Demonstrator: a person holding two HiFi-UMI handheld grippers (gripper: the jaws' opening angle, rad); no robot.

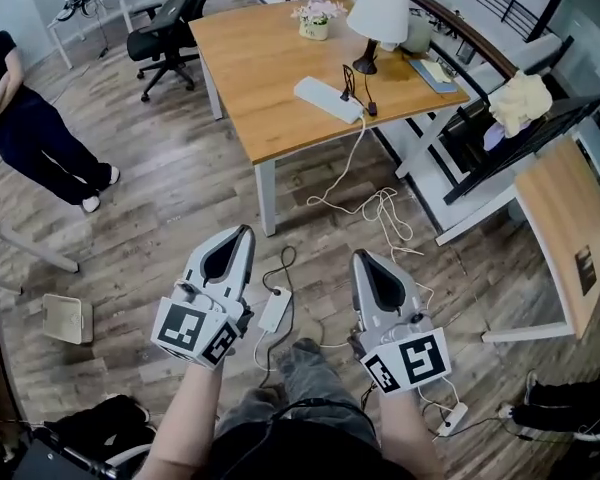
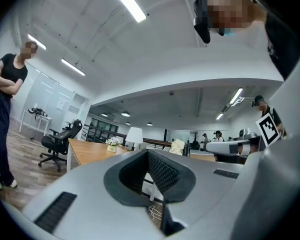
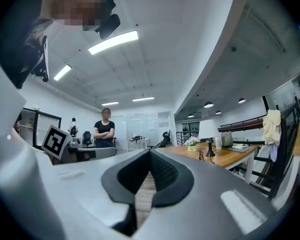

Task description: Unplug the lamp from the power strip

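A white-shaded lamp (image 1: 378, 23) stands on the far right of a wooden table (image 1: 260, 68). Its black cord runs to a black plug (image 1: 370, 106) at the end of a white power strip (image 1: 328, 99) on the table's near edge. Both grippers are held low over the floor, well short of the table. My left gripper (image 1: 246, 230) is shut and holds nothing. My right gripper (image 1: 360, 256) is shut and holds nothing too. In the left gripper view the lamp (image 2: 134, 135) shows far beyond the closed tips (image 2: 149, 153). The right gripper view shows the lamp (image 3: 208, 131) to the right of the closed tips (image 3: 150, 153).
The strip's white cable (image 1: 380, 208) drops off the table and coils on the wood floor. A second power strip (image 1: 275, 310) lies between the grippers. A flower pot (image 1: 316, 18) and a book (image 1: 435, 71) share the table. An office chair (image 1: 170, 28), a person (image 1: 20, 128) and a black rack (image 1: 520, 138) surround it.
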